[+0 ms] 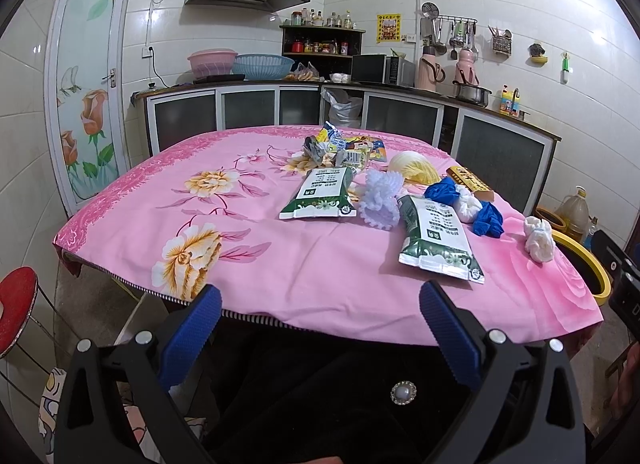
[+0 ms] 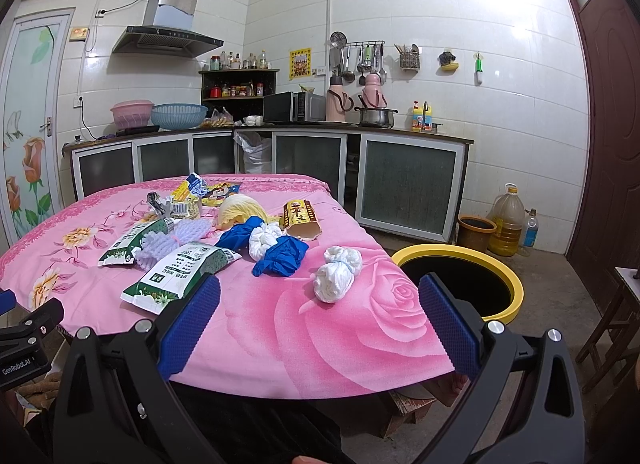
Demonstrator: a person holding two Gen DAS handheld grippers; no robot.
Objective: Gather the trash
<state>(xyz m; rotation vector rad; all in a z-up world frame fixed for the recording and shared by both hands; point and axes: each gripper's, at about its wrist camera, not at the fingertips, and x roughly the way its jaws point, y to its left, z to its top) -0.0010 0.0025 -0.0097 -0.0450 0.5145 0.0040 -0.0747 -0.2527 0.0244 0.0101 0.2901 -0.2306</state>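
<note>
A pink floral cloth (image 1: 280,248) covers the counter (image 2: 304,356) in a white-tiled kitchen, with dark-fronted cabinets (image 2: 408,188) and a range hood (image 2: 168,38) along the far walls. The trash lies scattered over the far and right part of the cloth: two green-and-white pouches (image 1: 438,240), a lilac foam net (image 1: 380,200) between them, a blue glove wrapped around a white wad (image 2: 276,248), a loose white knotted wad (image 2: 336,278) nearer the right edge, a yellow-brown carton (image 2: 302,220) and crumpled snack wrappers (image 1: 340,148) at the back beside a pale yellow foam net (image 1: 410,166).

The near-left stretch of cloth is bare, and the near edge overhangs the person's dark clothing (image 1: 320,392). A red stool (image 1: 16,308) stands off the left corner.

On the floor just beside the counter's right edge sits a black bin with a yellow rim (image 2: 508,276) (its inside looks dark; contents cannot be told). Beyond it stand a brown pot (image 2: 476,230) and a large oil jug (image 2: 508,220).

The left tongs (image 1: 320,312) hover at the near edge, spread wide and holding nothing. The right tongs (image 2: 320,304) are likewise spread wide and unladen, above the near-right corner, facing the white knotted wad.
</note>
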